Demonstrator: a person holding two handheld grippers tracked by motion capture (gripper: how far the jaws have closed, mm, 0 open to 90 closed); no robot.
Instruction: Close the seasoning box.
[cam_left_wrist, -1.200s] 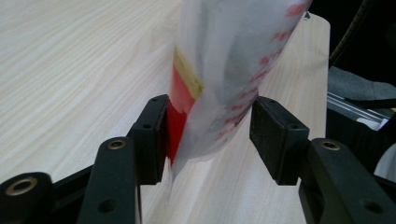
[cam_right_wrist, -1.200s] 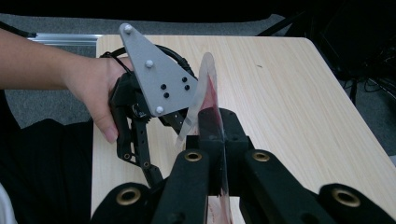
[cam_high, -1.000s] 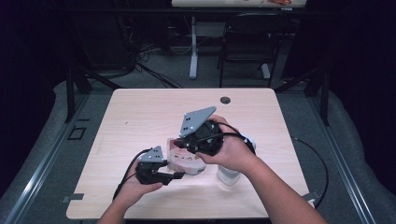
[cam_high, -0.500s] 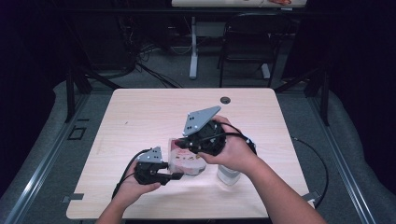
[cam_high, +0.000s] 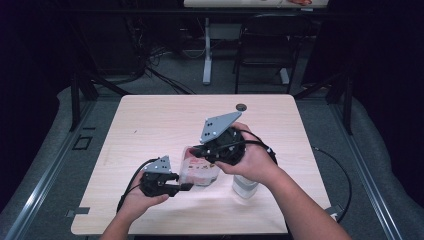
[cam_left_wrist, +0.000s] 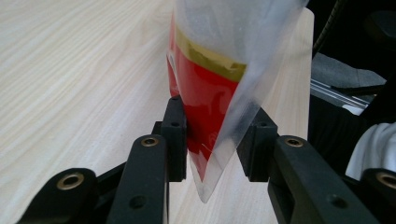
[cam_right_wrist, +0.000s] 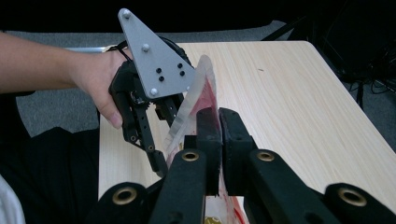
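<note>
I've got both grippers on one bag (cam_high: 200, 172), a clear plastic pouch with red contents and a yellowish band, held up off the table (cam_high: 150, 125) near its front middle, between my two hands

Left gripper (cam_high: 184, 187): in its own view the jaws stand either side of the bag's lower corner (cam_left_wrist: 210, 140), one pad against the red side, the other touching the clear film. Looks closed on that corner, a light pinch, jaws not far together because the bag is bulky there. My guess is I'm holding the bottom so the bag stays steady and taut

Right gripper (cam_high: 196, 151): in its own view the jaws are squeezed nearly together with the bag's edge (cam_right_wrist: 205, 100) running between them, so it's clamped on the bag. It comes in from above and the opposite side. Two grips at opposite ends reads to me like pulling the bag open or tearing it, or just stretching it flat; can't tell which

A whitish jar (cam_high: 245, 186) stands on the table just beside my right hand, partly under the wrist. Probably parked close so the bag's contents can go in or came from it, judgement only

Count: bags 1, jars 1, grippers 2, grey plates 2 (one per gripper), tables in use 1, a small dark round thing (cam_high: 241, 107) at the far table edge 1. Another table and a chair (cam_high: 262, 50) sit behind, 1 each
</note>
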